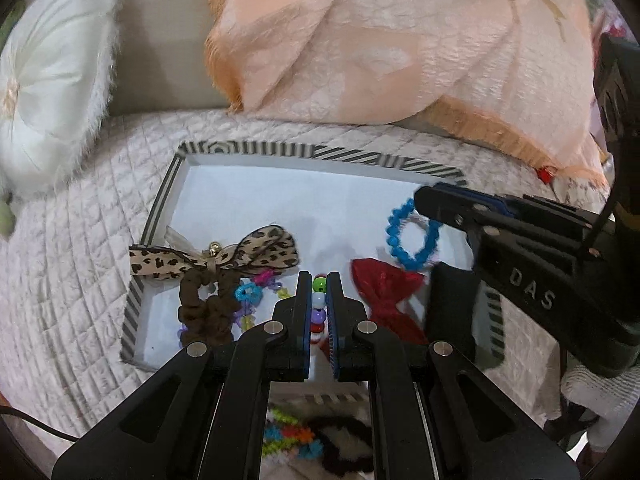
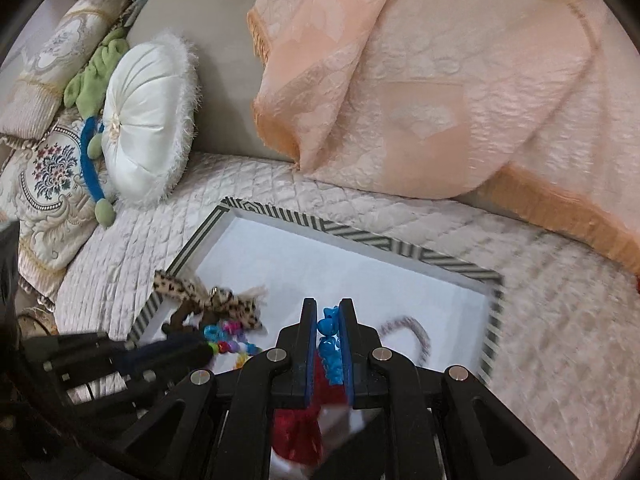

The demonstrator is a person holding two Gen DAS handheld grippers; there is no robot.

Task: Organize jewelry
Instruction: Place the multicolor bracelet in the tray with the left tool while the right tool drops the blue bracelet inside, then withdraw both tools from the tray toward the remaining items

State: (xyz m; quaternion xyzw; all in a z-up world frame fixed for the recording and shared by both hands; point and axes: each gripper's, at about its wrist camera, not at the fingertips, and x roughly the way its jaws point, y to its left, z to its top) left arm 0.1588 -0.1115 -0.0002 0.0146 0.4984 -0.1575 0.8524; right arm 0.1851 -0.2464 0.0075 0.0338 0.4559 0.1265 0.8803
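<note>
Tray rim: the striped tray (image 1: 248, 149) lies on the quilted cover (image 1: 80, 240); its far edge runs across mid-frame in both views, its left edge slants down the lower left of the left wrist view.
Open room: the white floor of the tray is bare across its upper half, from the far rim down to the trinkets; the right wrist view shows bare floor at centre and right, up to the right rim.
Crowded zone: lower left of the tray holds the leopard bow (image 1: 224, 258), brown scrunchie (image 1: 208, 308) and bright plastic chain (image 1: 250, 296), all touching; one leopard ribbon tail overhangs the left rim.
Centre right: red bow (image 1: 384, 296) lies on the tray floor, just below the blue bracelet (image 1: 412, 236).
Left gripper (image 1: 319, 280): low over the tray, pointing toward the far rim; fingers nearly together, pinching a multicoloured bead string (image 1: 319, 300).
Right gripper (image 2: 328, 308): enters the left wrist view from the right edge, tip at the bracelet; fingers close-set, clamping the blue bracelet, with the red bow below.
Surroundings: peach blanket (image 1: 400, 40) beyond the far rim; white round cushion (image 1: 48, 80) at upper left, well apart from the tray.
Outside tray: more coloured pieces lie under the left gripper, bottom centre; blurred.
</note>
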